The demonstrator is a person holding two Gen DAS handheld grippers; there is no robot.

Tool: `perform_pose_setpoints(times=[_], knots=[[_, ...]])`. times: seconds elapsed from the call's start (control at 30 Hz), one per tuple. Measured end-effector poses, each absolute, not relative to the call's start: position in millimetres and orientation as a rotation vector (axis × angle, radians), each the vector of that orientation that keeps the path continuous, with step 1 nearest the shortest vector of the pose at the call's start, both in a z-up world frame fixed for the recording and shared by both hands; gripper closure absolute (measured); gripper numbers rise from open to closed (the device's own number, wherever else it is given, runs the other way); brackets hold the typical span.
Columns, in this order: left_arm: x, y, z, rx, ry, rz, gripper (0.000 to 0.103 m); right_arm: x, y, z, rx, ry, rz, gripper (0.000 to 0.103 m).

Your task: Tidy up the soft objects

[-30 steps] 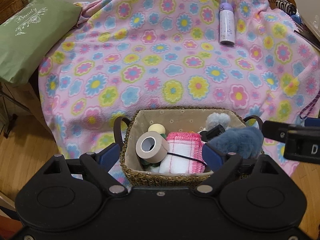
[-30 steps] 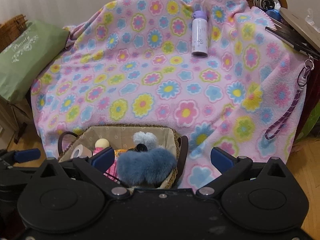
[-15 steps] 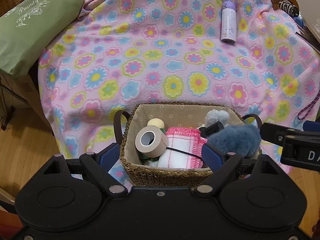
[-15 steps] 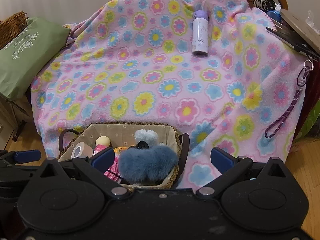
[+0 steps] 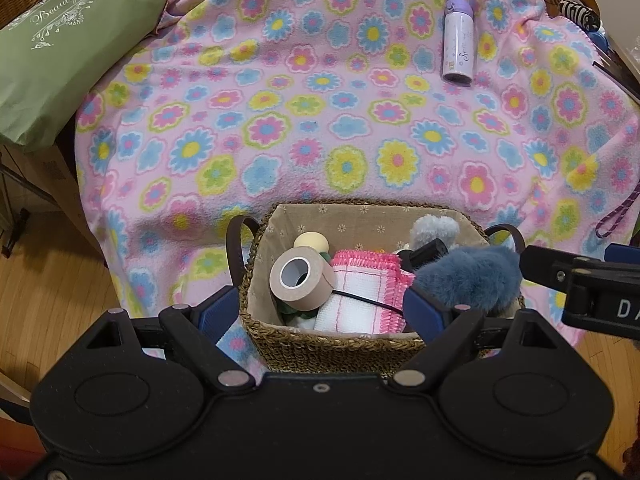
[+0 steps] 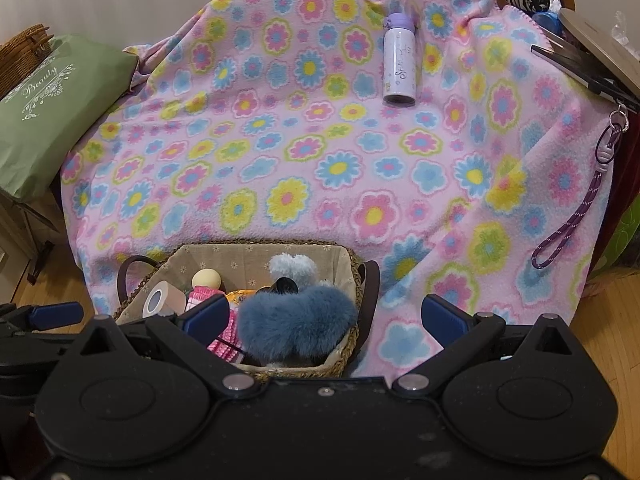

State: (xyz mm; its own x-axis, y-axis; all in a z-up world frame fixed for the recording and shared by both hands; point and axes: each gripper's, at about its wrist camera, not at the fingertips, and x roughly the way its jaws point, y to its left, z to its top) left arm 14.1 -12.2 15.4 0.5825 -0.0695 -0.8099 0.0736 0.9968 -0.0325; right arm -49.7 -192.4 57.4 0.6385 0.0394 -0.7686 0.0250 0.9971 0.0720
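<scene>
Floral blanket (image 5: 304,128) covered everything, with the basket (image 5: 332,344) at its near edge, soft stuff already piled inside. Both grippers, left (image 5: 320,312) and right (image 6: 324,320), hovered over the basket, fingers spread, gripping nothing.

Left gripper (image 5: 320,314): matte black body, two round domed housings at 7 and 5 o'clock, silver pivot screws, angular black linkages, blue pads (image 5: 219,312) on fingertips. Right gripper (image 6: 325,320): same build, dusty surface, small centre screw. Its black finger at 3 o'clock of left view bears white letters "DA".
</scene>
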Motion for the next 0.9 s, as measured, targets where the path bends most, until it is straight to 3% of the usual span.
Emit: perform_pose_setpoints(times=[0.9], knots=[[14.1, -11.5, 14.8, 0.005, 0.951, -0.071, 0.017, -49.8, -194.5, 54.4, 0.095, 0.893, 0.009, 0.0]])
